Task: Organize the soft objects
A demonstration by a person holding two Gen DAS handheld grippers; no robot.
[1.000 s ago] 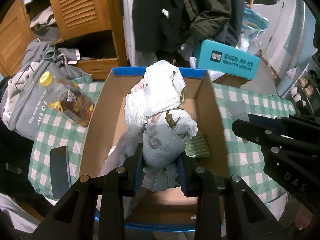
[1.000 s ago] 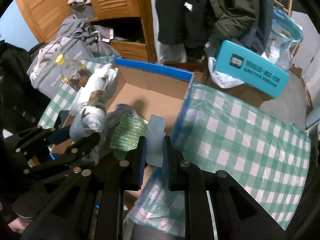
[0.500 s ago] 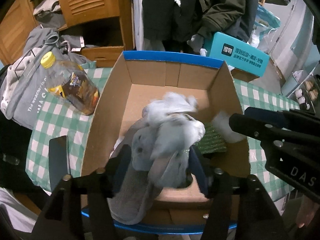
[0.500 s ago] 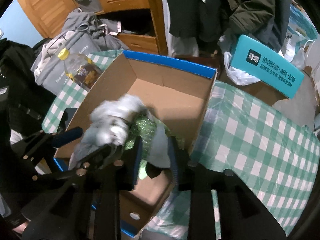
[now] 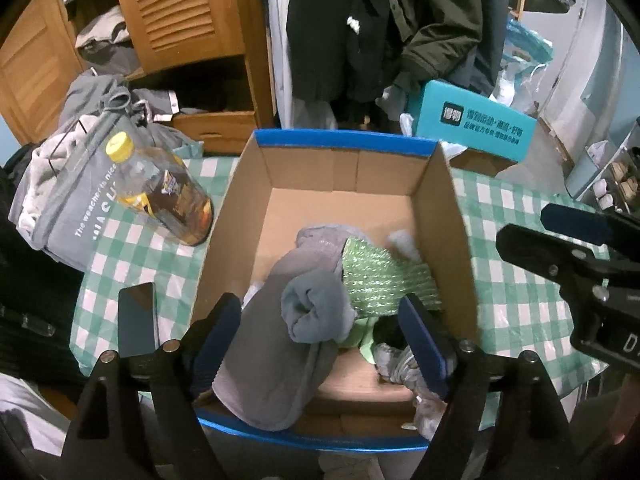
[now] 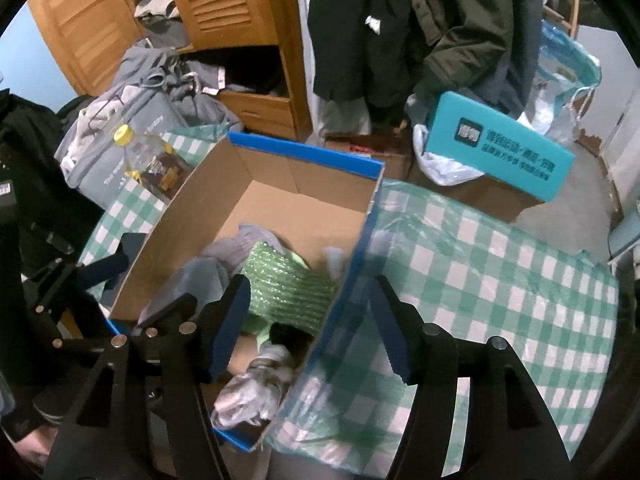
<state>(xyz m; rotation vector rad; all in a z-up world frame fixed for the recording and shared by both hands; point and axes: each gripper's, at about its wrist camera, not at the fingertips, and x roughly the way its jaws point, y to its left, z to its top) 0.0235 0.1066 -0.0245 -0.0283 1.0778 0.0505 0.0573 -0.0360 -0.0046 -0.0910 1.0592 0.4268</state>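
Fingers (image 5: 216, 332) of both grippers, just spread, grip nothing above box (image 5: 344, 144) holding grey cloth (image 5: 276, 344).

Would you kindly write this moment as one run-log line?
left gripper: open, jaws just opening, over grey cloth | right gripper: open, jaws just opening, empty | cardboard box: holds cloths

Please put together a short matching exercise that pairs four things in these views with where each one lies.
Things:
1. grey cloth
2. bottle
3. phone
4. teal box

Places:
A. flat on the checked cloth, left of the cardboard box
B. inside the cardboard box, beside the green fabric
C. beyond the cardboard box's far right corner
D. lying on its side, left of the cardboard box

Pairs: 1-B, 2-D, 3-A, 4-C
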